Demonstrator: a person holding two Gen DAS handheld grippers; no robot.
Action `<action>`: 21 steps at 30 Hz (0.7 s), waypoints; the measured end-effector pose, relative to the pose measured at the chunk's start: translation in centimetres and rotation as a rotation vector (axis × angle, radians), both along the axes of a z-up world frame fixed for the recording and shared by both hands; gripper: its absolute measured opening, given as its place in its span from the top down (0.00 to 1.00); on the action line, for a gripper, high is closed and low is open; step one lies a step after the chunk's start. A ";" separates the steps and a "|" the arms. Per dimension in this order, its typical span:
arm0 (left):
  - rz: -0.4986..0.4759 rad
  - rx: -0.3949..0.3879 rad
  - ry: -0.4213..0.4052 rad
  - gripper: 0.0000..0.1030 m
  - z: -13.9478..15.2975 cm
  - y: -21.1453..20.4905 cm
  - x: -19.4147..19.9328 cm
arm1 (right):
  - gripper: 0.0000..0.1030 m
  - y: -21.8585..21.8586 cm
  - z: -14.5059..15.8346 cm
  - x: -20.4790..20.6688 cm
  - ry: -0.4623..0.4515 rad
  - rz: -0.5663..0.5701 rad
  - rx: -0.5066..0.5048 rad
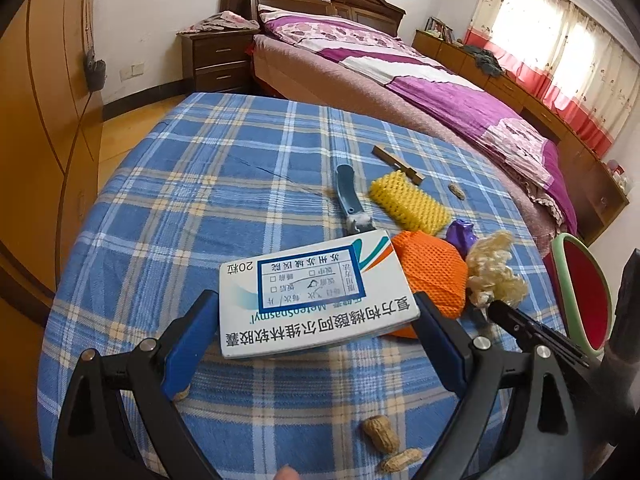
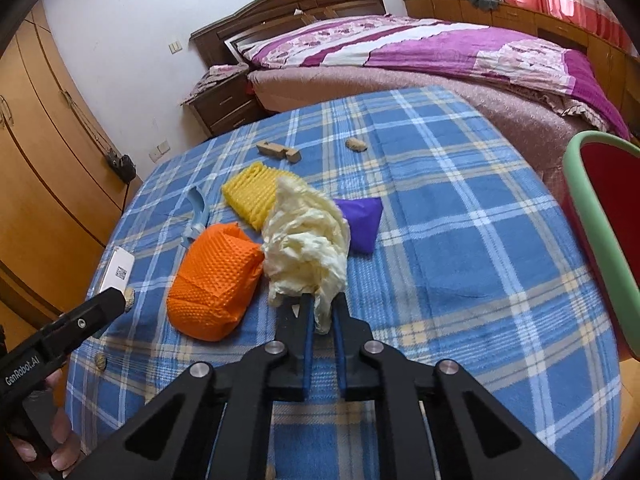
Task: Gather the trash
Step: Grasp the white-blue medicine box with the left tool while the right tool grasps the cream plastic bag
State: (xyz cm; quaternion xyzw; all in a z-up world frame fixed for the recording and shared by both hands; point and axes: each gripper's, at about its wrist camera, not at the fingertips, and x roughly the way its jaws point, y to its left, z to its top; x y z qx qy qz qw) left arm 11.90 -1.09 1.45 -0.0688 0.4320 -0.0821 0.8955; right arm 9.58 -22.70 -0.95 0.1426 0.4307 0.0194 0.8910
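At lower centre, the right gripper (image 2: 320, 312) was found pinched on the crumpled cream plastic bag (image 2: 306, 248). The left gripper (image 1: 316, 316) clamped a white cardboard medicine box (image 1: 308, 292). Lifting clear before transfer to the green-rimmed red bin (image 2: 600, 232), right edge, is advised.

Left gripper (image 1: 316, 320): pitched down toward the table, jaws spread wide, blue pads clamped on the two sides of the white medicine box (image 1: 308, 292). Right gripper (image 2: 322, 312): same downward pitch, jaws nearly together, pinching the crumpled cream plastic bag (image 2: 306, 248). A hand (image 2: 44, 436) shows on the left gripper's handle at the lower left of the right wrist view.
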 end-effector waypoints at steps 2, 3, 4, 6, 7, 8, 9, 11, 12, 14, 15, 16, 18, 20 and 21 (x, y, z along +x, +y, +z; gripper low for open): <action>-0.006 -0.004 -0.004 0.09 0.2 0.0 -0.2 | 0.90 -0.2 0.5 -0.5 -0.013 -0.007 0.003; -0.008 -0.005 -0.005 0.09 0.3 -0.1 -0.3 | 0.90 -0.3 0.7 -0.7 -0.018 -0.010 0.003; -0.010 -0.005 -0.007 0.09 0.4 -0.1 -0.4 | 0.90 -0.4 0.9 -1.0 -0.024 -0.013 0.004; -0.013 -0.005 -0.010 0.09 0.5 -0.2 -0.6 | 0.90 -0.5 1.3 -1.5 -0.037 -0.019 0.006; -0.014 -0.006 -0.011 0.09 0.5 -0.2 -0.8 | 0.90 -0.6 1.5 -1.7 -0.042 -0.022 0.006; -0.016 -0.008 -0.013 0.09 0.6 -0.2 -0.9 | 0.90 -0.7 1.8 -2.0 -0.047 -0.025 0.006; -0.018 -0.009 -0.014 0.09 0.7 -0.2 -1.0 | 0.90 -0.8 2.0 -2.3 -0.054 -0.029 0.008; -0.020 -0.010 -0.016 0.09 0.9 -0.3 -1.2 | 0.90 -1.0 2.4 -2.7 -0.065 -0.032 0.010; -0.020 -0.010 -0.018 0.09 1.0 -0.3 -1.3 | 0.90 -1.1 2.6 -2.9 -0.070 -0.034 0.011; -0.023 -0.012 -0.024 0.09 1.2 -0.4 -1.6 | 0.90 -1.3 3.0 -3.5 -0.084 -0.037 0.014; -0.024 -0.012 -0.026 0.09 1.3 -0.4 -1.6 | 0.90 -1.4 3.2 -3.7 -0.090 -0.038 0.015; -0.027 -0.012 -0.030 0.09 1.5 -0.5 -1.8 | 0.90 -1.4 3.4 -4.0 -0.097 -0.040 0.015; -0.030 -0.014 -0.034 0.09 1.7 -0.6 -2.0 | 0.91 -1.6 3.9 -4.5 -0.111 -0.041 0.015; -0.035 -0.017 -0.039 0.09 2.0 -0.8 -2.2 | 0.90 -1.7 4.3 -5.0 -0.127 -0.043 0.015; -0.038 -0.018 -0.040 0.09 2.1 -0.9 -2.3 | 0.91 -1.8 4.5 -5.3 -0.134 -0.044 0.014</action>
